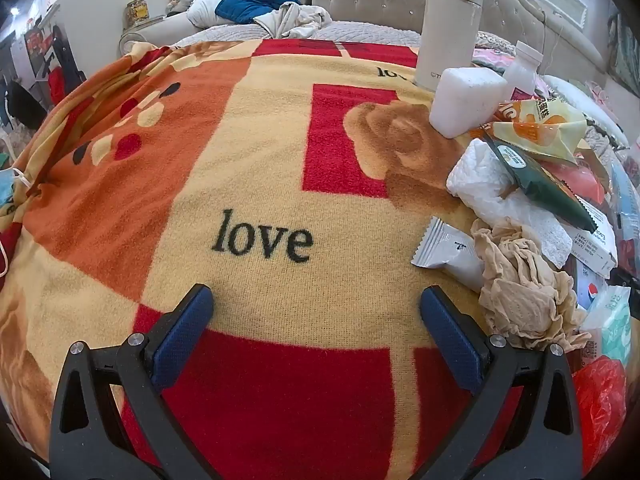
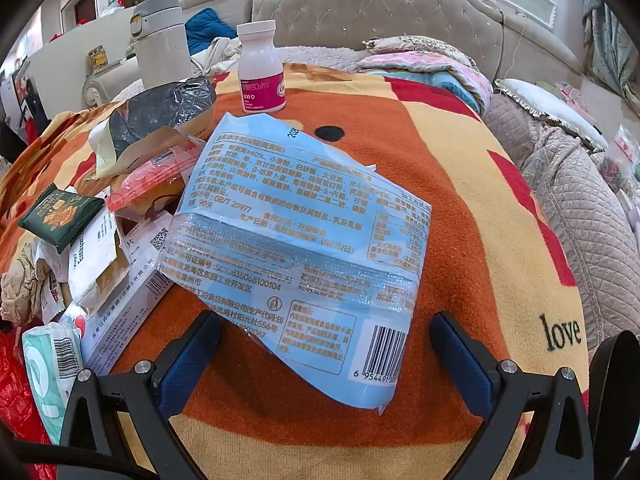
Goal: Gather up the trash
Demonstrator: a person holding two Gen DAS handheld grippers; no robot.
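Note:
A pile of trash lies on a patterned blanket (image 1: 256, 184). In the left wrist view it sits at the right: a crumpled beige paper (image 1: 520, 284), a small silver sachet (image 1: 448, 248), a dark green wrapper (image 1: 540, 184) and a yellow wrapper (image 1: 536, 128). My left gripper (image 1: 316, 300) is open and empty over bare blanket, left of the pile. In the right wrist view a large light blue wrapper (image 2: 304, 248) lies flat, its lower end between the open fingers of my right gripper (image 2: 326, 332). The jaws stand wide apart and do not clamp it.
A white thermos (image 1: 450, 20), a white foam block (image 1: 464, 100) and a pill bottle with a pink label (image 2: 261, 68) stand behind the pile. A red plastic bag (image 1: 600, 408) and a tissue pack (image 2: 50, 372) lie near me. A tufted headboard (image 2: 372, 4) stands behind.

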